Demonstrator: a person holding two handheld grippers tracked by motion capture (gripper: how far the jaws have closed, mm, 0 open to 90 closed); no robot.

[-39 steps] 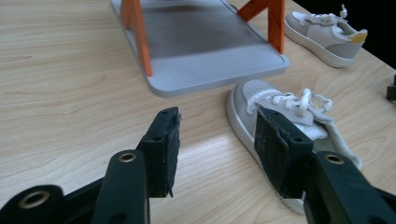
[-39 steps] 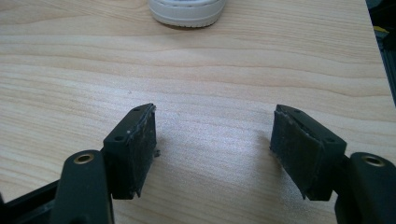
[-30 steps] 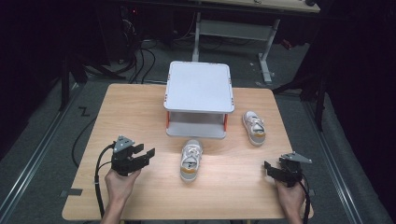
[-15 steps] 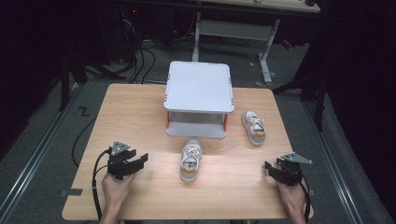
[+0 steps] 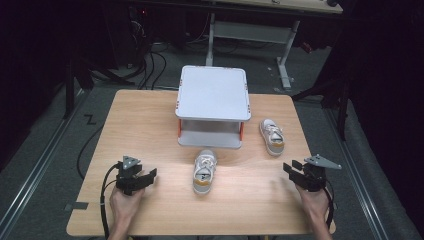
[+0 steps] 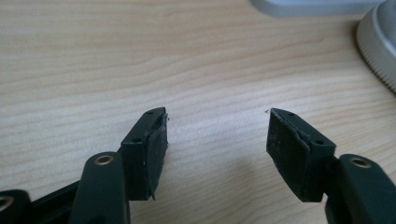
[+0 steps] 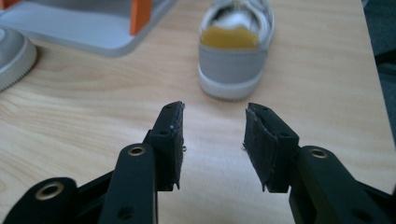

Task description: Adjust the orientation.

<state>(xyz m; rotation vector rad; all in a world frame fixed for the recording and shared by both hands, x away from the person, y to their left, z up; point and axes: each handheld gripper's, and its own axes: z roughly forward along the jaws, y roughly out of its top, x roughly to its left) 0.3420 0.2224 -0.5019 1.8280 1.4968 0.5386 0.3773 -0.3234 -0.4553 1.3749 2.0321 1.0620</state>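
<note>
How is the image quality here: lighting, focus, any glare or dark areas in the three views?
High view: the table is evenly lit, the room around it nearly black, and a pale glare patch lies right of the middle shoe. Left gripper view: the wood grain is sharp, with the shoe's sole soft at the edge. Right gripper view: the right claw is crisp, the other shoe slightly blurred.

Grey-white shoes (image 5: 204, 171) with mustard heels, orange-posted grey shelf (image 5: 212, 107).
</note>
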